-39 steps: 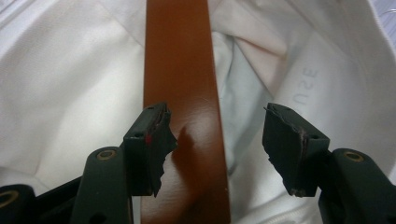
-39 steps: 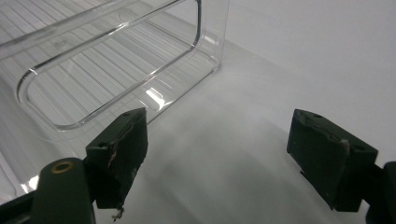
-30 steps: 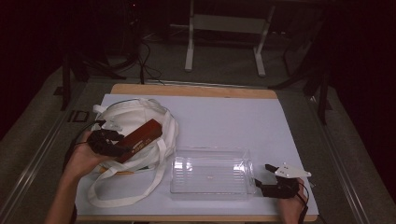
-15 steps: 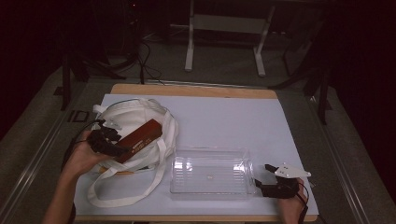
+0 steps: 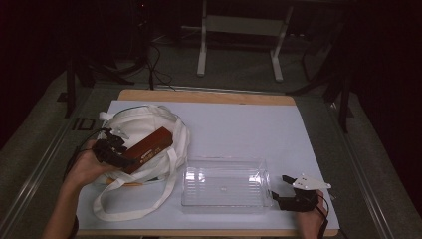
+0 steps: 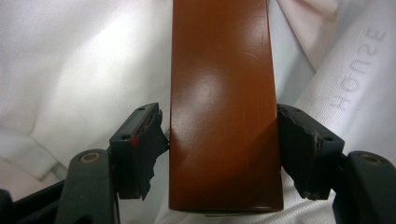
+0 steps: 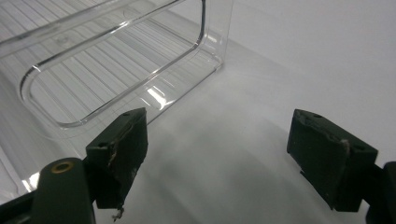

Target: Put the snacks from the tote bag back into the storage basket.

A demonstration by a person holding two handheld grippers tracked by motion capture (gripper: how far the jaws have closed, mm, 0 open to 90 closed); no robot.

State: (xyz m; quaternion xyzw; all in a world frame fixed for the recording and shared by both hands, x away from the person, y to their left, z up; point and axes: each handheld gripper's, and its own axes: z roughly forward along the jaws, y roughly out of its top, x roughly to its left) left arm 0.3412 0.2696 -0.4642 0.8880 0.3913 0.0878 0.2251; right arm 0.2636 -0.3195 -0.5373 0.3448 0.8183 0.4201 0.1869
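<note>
A long brown box (image 5: 149,148) lies slanted on top of a white tote bag (image 5: 144,119) at the table's left. My left gripper (image 5: 127,157) has the near end of the box (image 6: 224,116) between its jaws, which have just been closing. Both pads (image 6: 144,140) now touch the box's sides, with the white bag cloth (image 6: 70,70) behind it. A clear plastic container (image 5: 224,181) stands empty at the front middle. My right gripper (image 5: 280,186) rests just off its right end, open, with bare table between its jaws (image 7: 217,149). The container's corner (image 7: 93,60) is at the upper left there.
The bag's long straps (image 5: 129,199) loop across the table toward the front edge. A white sheet (image 5: 259,129) covers the wooden table top. Metal frame legs (image 5: 201,45) stand on the floor beyond the far edge. Cables (image 5: 82,144) trail off the left side.
</note>
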